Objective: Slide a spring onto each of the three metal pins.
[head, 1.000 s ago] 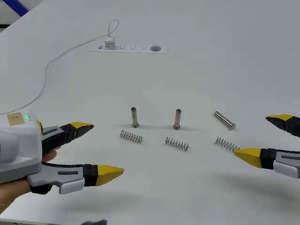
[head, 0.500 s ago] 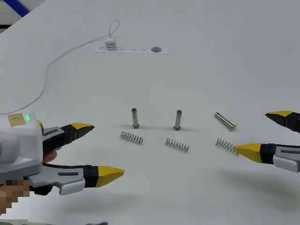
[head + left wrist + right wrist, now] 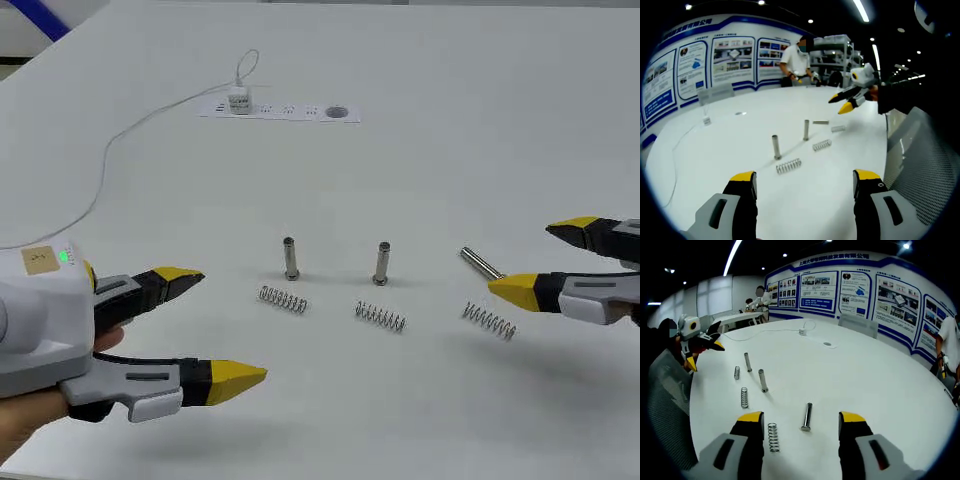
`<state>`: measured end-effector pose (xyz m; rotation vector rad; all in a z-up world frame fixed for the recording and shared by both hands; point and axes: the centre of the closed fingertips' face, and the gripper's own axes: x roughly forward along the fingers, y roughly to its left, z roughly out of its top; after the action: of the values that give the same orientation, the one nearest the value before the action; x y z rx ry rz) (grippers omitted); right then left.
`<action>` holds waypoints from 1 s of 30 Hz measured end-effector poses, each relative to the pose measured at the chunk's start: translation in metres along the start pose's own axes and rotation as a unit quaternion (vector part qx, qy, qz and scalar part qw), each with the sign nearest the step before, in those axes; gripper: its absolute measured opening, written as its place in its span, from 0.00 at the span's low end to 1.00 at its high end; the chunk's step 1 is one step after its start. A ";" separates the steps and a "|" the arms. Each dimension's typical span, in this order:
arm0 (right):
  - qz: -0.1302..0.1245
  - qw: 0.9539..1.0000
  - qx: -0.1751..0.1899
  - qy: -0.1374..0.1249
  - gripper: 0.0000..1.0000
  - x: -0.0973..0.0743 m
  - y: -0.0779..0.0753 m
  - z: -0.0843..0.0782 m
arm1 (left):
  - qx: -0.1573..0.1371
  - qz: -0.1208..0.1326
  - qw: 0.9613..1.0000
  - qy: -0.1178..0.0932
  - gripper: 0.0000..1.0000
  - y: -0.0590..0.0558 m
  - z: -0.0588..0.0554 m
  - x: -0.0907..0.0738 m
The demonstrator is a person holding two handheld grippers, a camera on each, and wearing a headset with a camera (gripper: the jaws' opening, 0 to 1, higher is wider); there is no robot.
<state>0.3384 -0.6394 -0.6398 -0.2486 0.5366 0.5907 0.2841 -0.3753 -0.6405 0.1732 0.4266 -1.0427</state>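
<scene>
Two metal pins stand upright, one (image 3: 290, 258) on the left and one (image 3: 383, 263) in the middle. The third pin (image 3: 480, 263) lies flat on the right. A spring lies just in front of each: left spring (image 3: 282, 299), middle spring (image 3: 380, 317), right spring (image 3: 489, 320). My left gripper (image 3: 215, 325) is open and empty, low at the left, short of the left spring. My right gripper (image 3: 540, 258) is open and empty, just right of the lying pin. In the right gripper view the lying pin (image 3: 806, 416) sits ahead between the jaws, the nearest spring (image 3: 772, 436) to its left.
A white power strip (image 3: 280, 108) with a plugged-in adapter lies at the back of the white table (image 3: 450, 150), its cable (image 3: 100, 160) running off to the left. A person (image 3: 797, 60) stands beyond the table's far end.
My right gripper has moved up and left, from beside the right spring to beside the lying pin. The left gripper has held its place and both stay open.
</scene>
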 end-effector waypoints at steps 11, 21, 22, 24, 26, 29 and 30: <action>-0.013 0.997 -0.006 0.080 0.38 0.025 -0.014 0.003 | -0.001 0.001 1.000 -0.003 0.80 0.001 0.001 0.000; -0.005 0.987 -0.017 0.158 0.25 0.047 -0.015 -0.007 | -0.002 0.000 1.000 -0.003 0.80 0.001 0.000 0.001; -0.004 0.986 -0.019 0.163 0.24 0.049 -0.015 -0.008 | -0.002 0.000 1.000 -0.003 0.80 0.001 -0.001 0.001; 0.003 0.983 -0.020 0.184 0.21 0.053 -0.013 -0.011 | -0.002 0.000 1.000 -0.002 0.80 0.001 -0.001 0.001; 0.006 0.979 -0.022 0.201 0.19 0.058 -0.012 -0.014 | -0.002 0.001 1.000 -0.003 0.80 0.001 0.000 0.001; 0.007 0.976 -0.022 0.217 0.16 0.062 -0.012 -0.016 | -0.003 0.002 1.000 -0.004 0.80 0.001 0.000 0.000; 0.008 0.975 -0.018 0.222 0.15 0.064 -0.012 -0.017 | -0.003 0.002 1.000 -0.004 0.80 0.001 0.000 0.000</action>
<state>0.3834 -0.6260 -0.6881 -0.4156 0.9613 0.5625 0.2855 -0.3748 -0.6406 0.1644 0.4223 -1.0373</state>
